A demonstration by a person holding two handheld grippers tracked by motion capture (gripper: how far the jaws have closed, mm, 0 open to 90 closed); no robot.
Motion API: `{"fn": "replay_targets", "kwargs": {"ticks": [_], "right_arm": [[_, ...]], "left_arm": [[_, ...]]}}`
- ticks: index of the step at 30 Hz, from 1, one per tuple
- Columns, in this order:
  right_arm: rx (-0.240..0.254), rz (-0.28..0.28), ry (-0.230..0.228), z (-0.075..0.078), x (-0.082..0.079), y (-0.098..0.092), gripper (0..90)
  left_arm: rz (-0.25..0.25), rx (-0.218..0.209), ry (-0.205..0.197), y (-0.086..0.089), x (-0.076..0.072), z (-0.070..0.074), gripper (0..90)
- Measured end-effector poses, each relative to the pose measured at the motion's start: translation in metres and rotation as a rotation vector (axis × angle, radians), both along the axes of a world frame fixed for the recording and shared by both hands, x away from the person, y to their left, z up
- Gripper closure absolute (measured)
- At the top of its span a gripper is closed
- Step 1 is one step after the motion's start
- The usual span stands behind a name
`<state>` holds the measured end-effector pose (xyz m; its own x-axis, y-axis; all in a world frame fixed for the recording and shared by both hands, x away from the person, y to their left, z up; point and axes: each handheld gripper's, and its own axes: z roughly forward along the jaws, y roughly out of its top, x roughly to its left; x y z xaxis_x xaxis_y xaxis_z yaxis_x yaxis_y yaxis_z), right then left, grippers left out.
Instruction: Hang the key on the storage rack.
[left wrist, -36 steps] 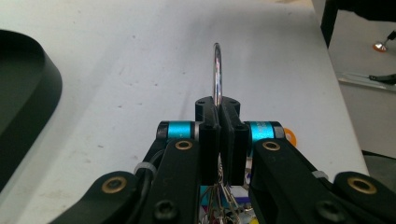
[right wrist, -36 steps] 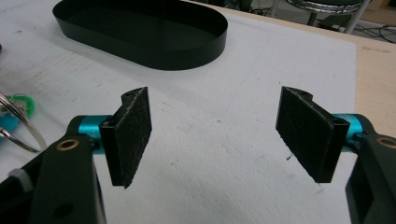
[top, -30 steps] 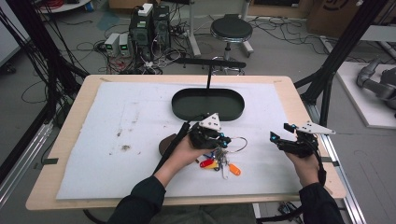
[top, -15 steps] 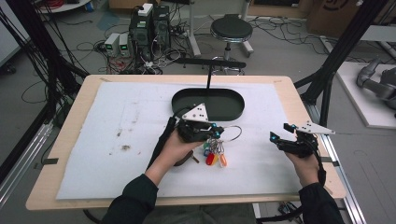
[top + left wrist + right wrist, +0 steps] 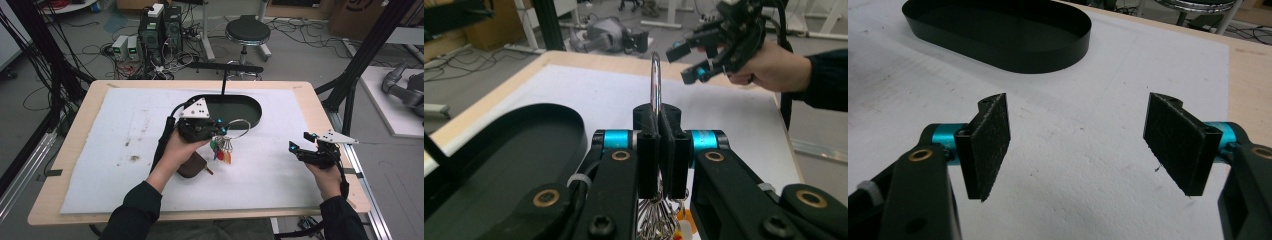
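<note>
My left gripper (image 5: 220,127) is shut on a metal key ring (image 5: 240,129), lifted off the mat just in front of the black oval tray (image 5: 252,107). Several keys with coloured tags (image 5: 223,151) dangle below the jaws. In the left gripper view the ring (image 5: 655,80) stands up between the closed pads (image 5: 646,150), with the tray (image 5: 524,145) to the left. My right gripper (image 5: 300,142) hovers over the mat at the right, open and with nothing in it; its pads (image 5: 990,142) stand wide apart over bare white mat.
A small brown pouch-like object (image 5: 192,165) lies on the white mat (image 5: 125,140) under my left wrist. A black post (image 5: 223,80) rises behind the tray. The right table edge (image 5: 350,165) is close to my right hand.
My left hand has risen and moved toward the tray, carrying the key bunch up off the mat. The right hand has kept still.
</note>
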<state>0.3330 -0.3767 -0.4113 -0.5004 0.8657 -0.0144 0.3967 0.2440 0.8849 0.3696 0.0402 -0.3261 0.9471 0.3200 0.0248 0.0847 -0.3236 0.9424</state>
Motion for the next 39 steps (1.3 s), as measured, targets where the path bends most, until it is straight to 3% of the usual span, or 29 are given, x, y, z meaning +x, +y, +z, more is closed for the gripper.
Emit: {"fn": "replay_targets", "kwargs": {"ticks": [3, 19, 32, 39], "right_arm": [[-0.003, 0.002, -0.001, 0.000, 0.000, 0.000, 27.4], [-0.002, 0.000, 0.004, 0.000, 0.000, 0.001, 27.4], [0.002, 0.000, -0.002, 0.000, 0.001, 0.000, 27.4], [0.002, 0.001, -0.001, 0.000, 0.001, 0.000, 27.4]], "left_arm": [[0.036, -0.025, -0.016, 0.011, 0.005, 0.008, 86.4], [0.184, -0.066, -0.048, 0.045, 0.030, 0.028, 86.4], [0.297, -0.063, -0.070, 0.060, 0.055, 0.040, 86.4], [0.349, -0.069, -0.072, 0.068, 0.067, 0.039, 86.4]]}}
